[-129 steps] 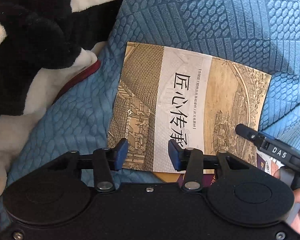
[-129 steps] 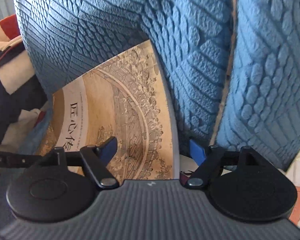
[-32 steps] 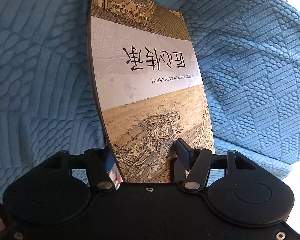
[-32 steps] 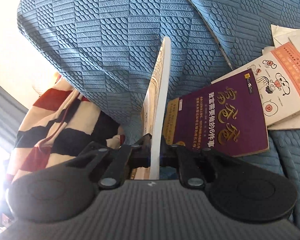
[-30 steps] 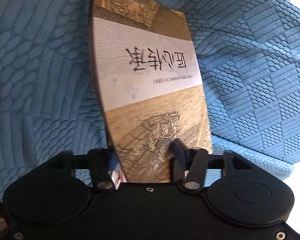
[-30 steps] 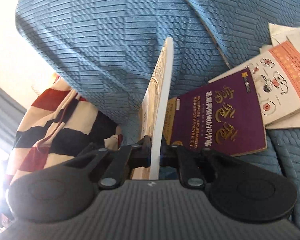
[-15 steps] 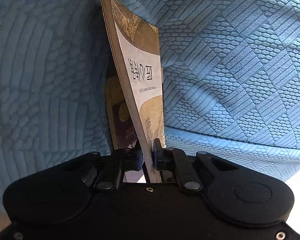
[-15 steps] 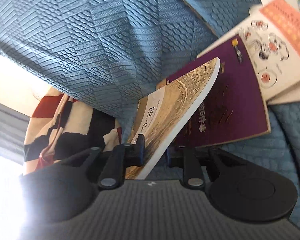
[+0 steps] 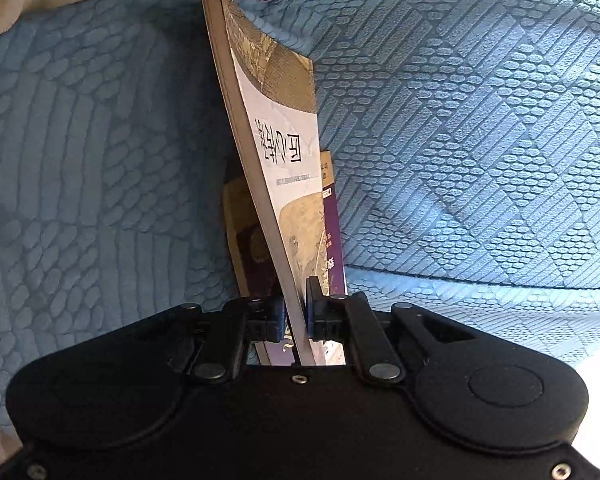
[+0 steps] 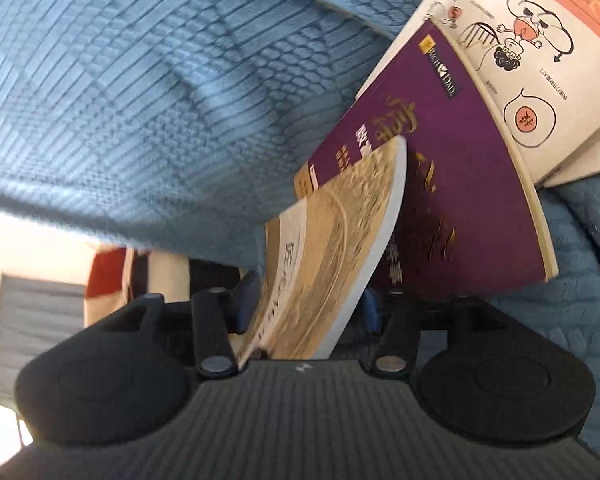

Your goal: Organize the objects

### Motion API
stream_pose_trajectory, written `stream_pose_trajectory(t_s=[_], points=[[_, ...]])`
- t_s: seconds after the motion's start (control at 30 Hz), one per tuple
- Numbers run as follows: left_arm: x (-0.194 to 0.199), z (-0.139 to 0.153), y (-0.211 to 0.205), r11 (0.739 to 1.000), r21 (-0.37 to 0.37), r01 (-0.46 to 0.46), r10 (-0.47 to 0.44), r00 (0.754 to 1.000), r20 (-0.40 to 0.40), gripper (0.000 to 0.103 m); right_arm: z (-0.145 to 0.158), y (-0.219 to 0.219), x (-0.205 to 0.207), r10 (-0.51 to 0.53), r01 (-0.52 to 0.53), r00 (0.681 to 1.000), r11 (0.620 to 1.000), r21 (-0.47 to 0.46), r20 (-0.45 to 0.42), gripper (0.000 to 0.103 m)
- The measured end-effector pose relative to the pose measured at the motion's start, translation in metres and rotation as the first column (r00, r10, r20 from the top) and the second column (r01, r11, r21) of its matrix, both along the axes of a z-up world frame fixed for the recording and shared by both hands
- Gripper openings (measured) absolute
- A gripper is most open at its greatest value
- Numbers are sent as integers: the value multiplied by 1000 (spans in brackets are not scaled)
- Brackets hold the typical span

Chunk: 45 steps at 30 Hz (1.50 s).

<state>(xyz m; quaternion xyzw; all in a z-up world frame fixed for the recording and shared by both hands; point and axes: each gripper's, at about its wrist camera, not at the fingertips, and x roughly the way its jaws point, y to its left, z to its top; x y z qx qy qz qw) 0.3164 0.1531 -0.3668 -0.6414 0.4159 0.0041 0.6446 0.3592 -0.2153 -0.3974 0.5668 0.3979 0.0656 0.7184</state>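
The left gripper (image 9: 296,316) is clenched on the lower edge of the tan book (image 9: 278,152), its two blue-padded fingers (image 9: 277,317) pressing on either side of the thin block of pages, so the book stands nearly on edge and rises away from the camera, leaning a little to the left. Its white title band with black characters faces right. Behind and beneath it lies the purple book (image 9: 334,220), flat on the blue textured cushion (image 9: 480,140), with only narrow strips of its cover showing on each side of the held book. In the right wrist view the right gripper (image 10: 306,308) has its jaws opening; the other end of the tan book (image 10: 340,240) lies between its fingers (image 10: 247,296), tilted over towards the left one, and the pads no longer press on it. The far corner of the tan book overlaps the purple book (image 10: 440,160), which rests on the cushion (image 10: 140,100). Just beyond the purple book lies a white cartoon booklet (image 10: 516,60) with an orange band. A red, black and cream striped cloth (image 10: 112,276) shows at the left, below the cushion's edge.
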Motion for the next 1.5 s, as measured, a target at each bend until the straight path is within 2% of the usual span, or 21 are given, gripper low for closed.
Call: stream_pose_trajectory(t_s=[0.27, 0.37, 0.47, 0.63, 0.73, 0.9, 1.03, 1.2, 1.4, 1.5], points=[[-1, 4, 7, 999, 33, 13, -14, 1000, 9, 8, 6, -3, 14, 6, -7, 1000, 994, -111, -7, 53], [0, 5, 9, 999, 36, 19, -19, 1000, 8, 8, 8, -2, 19, 32, -30, 999, 982, -186, 5, 52], [1, 6, 10, 999, 36, 17, -17, 1000, 7, 8, 6, -4, 23, 22, -19, 1000, 981, -194, 16, 50], [-1, 10, 14, 999, 49, 22, -23, 1000, 15, 9, 4, -16, 26, -16, 19, 1000, 983, -185, 20, 42], [-2, 11, 16, 998, 65, 23, -24, 1000, 15, 9, 4, -16, 29, 8, -5, 1000, 976, -219, 16, 29], [-5, 13, 19, 997, 74, 26, -27, 1000, 12, 9, 9, -16, 24, 27, -16, 999, 975, -224, 45, 24], [-5, 19, 22, 995, 83, 53, -55, 998, 25, 10, 29, -17, 10, 32, -5, 995, 959, -284, 91, 22], [-14, 32, 32, 992, 111, 55, -63, 996, 67, 12, 67, -10, -8, 87, -21, 980, 940, -340, 177, 15], [-27, 52, 43, 986, 143, 87, -105, 987, 121, 14, 117, 7, -32, 192, -53, 950, 877, -477, 247, 13], [-32, 59, 46, 985, 138, 103, -122, 982, 140, 14, 131, 9, -44, 233, -61, 937, 841, -538, 259, 13]])
